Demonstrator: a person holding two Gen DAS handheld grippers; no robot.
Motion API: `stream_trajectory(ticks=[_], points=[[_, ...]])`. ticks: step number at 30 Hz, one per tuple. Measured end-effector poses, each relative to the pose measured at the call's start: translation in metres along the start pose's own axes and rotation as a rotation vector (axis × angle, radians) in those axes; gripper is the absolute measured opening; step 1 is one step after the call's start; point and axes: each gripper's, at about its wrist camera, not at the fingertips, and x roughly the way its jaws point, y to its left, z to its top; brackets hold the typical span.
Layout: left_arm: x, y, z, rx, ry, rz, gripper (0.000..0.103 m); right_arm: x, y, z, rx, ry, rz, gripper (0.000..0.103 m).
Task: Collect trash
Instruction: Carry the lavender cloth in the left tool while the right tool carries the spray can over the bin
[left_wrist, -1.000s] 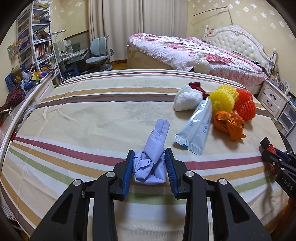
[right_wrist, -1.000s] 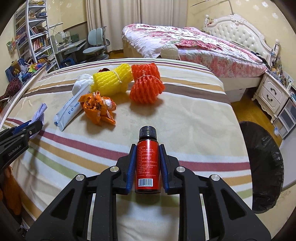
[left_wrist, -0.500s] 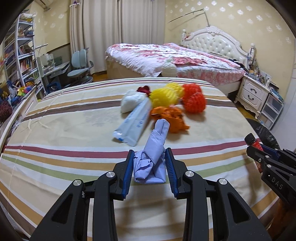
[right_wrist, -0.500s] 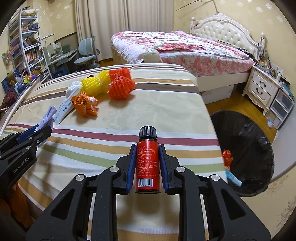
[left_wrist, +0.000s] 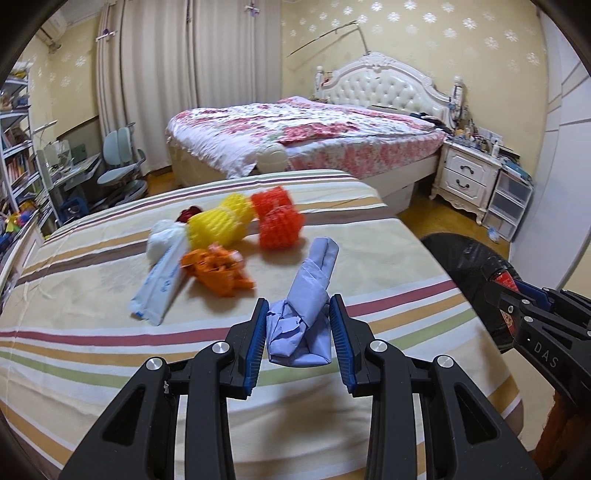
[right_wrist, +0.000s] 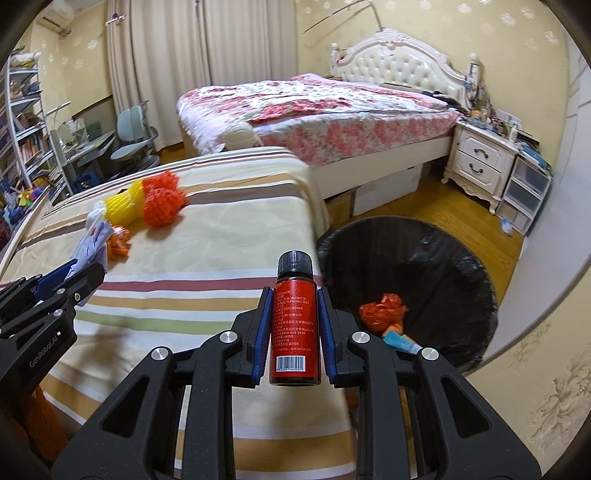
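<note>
My left gripper (left_wrist: 298, 321) is shut on a crumpled pale blue paper wad (left_wrist: 304, 314), held above the striped bed cover (left_wrist: 92, 354). My right gripper (right_wrist: 293, 314) is shut on a small red bottle (right_wrist: 295, 325) with a black cap, held near the bed's right edge beside a black-lined trash bin (right_wrist: 443, 258). The bin holds an orange wrapper (right_wrist: 382, 312) and a blue scrap. On the bed lie a white-blue tube (left_wrist: 160, 286), an orange bag (left_wrist: 218, 267), a white wad (left_wrist: 162, 240), yellow foam net (left_wrist: 218, 221) and red foam nets (left_wrist: 279, 221).
A second bed with a floral quilt (right_wrist: 314, 107) stands behind. White nightstand (right_wrist: 480, 162) and plastic drawers (right_wrist: 528, 192) sit at the right. Desk chairs (left_wrist: 118, 162) and bookshelves (left_wrist: 14, 147) fill the left. Wooden floor (right_wrist: 424, 206) shows around the bin.
Both grippers have swung to the right with their loads. The trash bin has come fully into the right wrist view, and the pile on the bed has slid toward the left.
</note>
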Motion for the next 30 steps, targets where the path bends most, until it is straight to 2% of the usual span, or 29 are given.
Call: stream_trajectory(ticks=[10,14,22,30], points=[[0.015,-0.061,0.021,0.076,-0.036,-0.081,0.035,0.007,-0.056,0.009,0.08,-0.025,-0.089,0.023],[0.031,-0.084,0.031,0.1,-0.027,-0.108,0.035,0.011,-0.075,0.011,0.105,-0.034,-0.113,0.023],[0.059,-0.116,0.047,0.127,-0.02,-0.131,0.035,0.023,-0.103,0.019,0.125,-0.04,-0.147,0.023],[0.082,-0.139,0.057,0.164,-0.004,-0.113,0.035,0.042,-0.119,0.024,0.144,-0.023,-0.161,0.023]])
